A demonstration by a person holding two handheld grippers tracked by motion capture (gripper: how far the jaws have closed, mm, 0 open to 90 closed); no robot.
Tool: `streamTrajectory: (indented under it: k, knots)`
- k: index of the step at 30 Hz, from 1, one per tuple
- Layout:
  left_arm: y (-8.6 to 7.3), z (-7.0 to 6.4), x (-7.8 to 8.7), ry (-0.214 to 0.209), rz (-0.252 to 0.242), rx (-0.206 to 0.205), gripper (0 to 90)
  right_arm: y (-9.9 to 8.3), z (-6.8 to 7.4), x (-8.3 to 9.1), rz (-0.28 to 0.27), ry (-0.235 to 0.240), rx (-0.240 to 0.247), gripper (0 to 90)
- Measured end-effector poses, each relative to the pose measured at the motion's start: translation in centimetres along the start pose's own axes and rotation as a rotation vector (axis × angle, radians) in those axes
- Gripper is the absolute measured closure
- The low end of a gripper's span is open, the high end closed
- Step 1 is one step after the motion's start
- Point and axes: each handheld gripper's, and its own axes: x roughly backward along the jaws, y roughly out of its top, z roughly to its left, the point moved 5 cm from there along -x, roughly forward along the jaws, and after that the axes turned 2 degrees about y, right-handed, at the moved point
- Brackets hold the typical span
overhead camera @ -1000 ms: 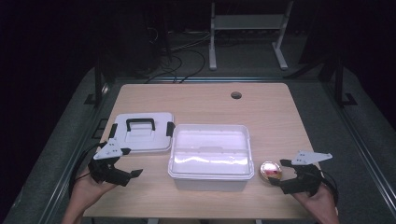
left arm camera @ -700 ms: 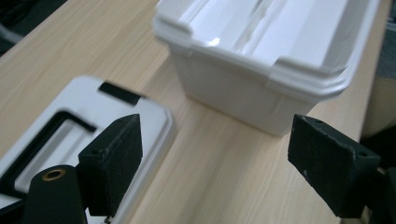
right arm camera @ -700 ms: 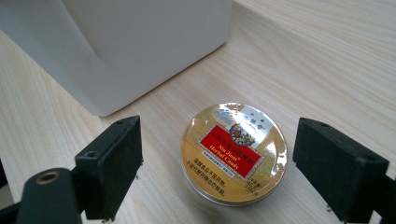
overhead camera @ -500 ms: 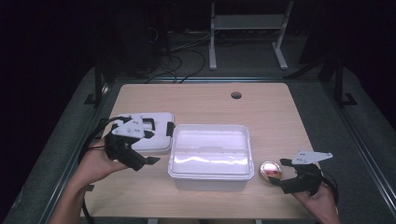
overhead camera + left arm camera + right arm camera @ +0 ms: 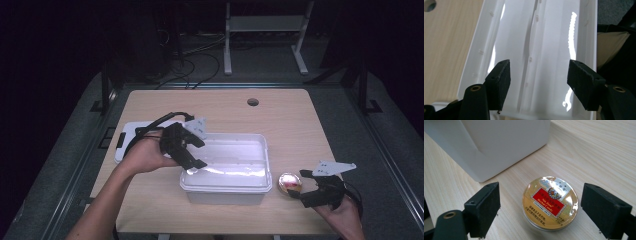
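Candy tin [image 5: 550, 202] (lying on the desk [image 5: 300, 125] just beside the open white box [image 5: 227, 186]) is being straddled by the right gripper's [image 5: 306, 192] released fingers [image 5: 484, 208], ready for closing, while the left gripper [image 5: 192, 156], likewise spread, is being held over the box.

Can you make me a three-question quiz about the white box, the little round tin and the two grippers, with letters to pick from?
1. Where is the round tin?
A. inside the white box
B. on the table, just right of the white box
C. on the flat lid at the left

2. What colour is the label in the middle of the tin's top?
A. red
B. blue
C. green

3. How is the right gripper?
A. shut on the tin
B. open, with the tin between its jaws
C. shut on the box rim

Answers: 1 B, the high view shows the tin on the wood beside the box's right end. 2 A, the right gripper view shows a red label on a gold top. 3 B, that view shows both jaws apart from the tin.
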Motion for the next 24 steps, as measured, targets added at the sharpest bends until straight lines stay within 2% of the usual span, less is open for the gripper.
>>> streamTrajectory:
  k: [1,4,5,12,17,24]
  knots:
    - [0.7,0.1,-0.7,-0.017,0.016,-0.009,37.9,0.0,0.0,0.0,-0.002,0.001,0.002,15.2]
    - [1.4,0.3,-1.3,-0.026,0.04,-0.018,41.5,0.1,0.1,0.0,0.001,0.002,0.009,15.2]
    - [1.9,0.5,-2.0,-0.034,0.07,-0.023,43.1,0.1,0.2,0.0,0.0,-0.002,0.016,15.2]
    - [3.3,0.7,-3.9,-0.066,0.119,-0.052,49.5,0.2,0.3,0.0,0.0,0.003,0.018,15.2]
    - [4.3,0.9,-5.1,-0.099,0.158,-0.073,59.8,0.2,0.4,0.0,-0.002,0.005,0.022,15.2]
    - [4.6,1.2,-6.1,-0.121,0.184,-0.081,69.8,0.3,0.5,0.0,-0.004,0.005,0.028,15.2]
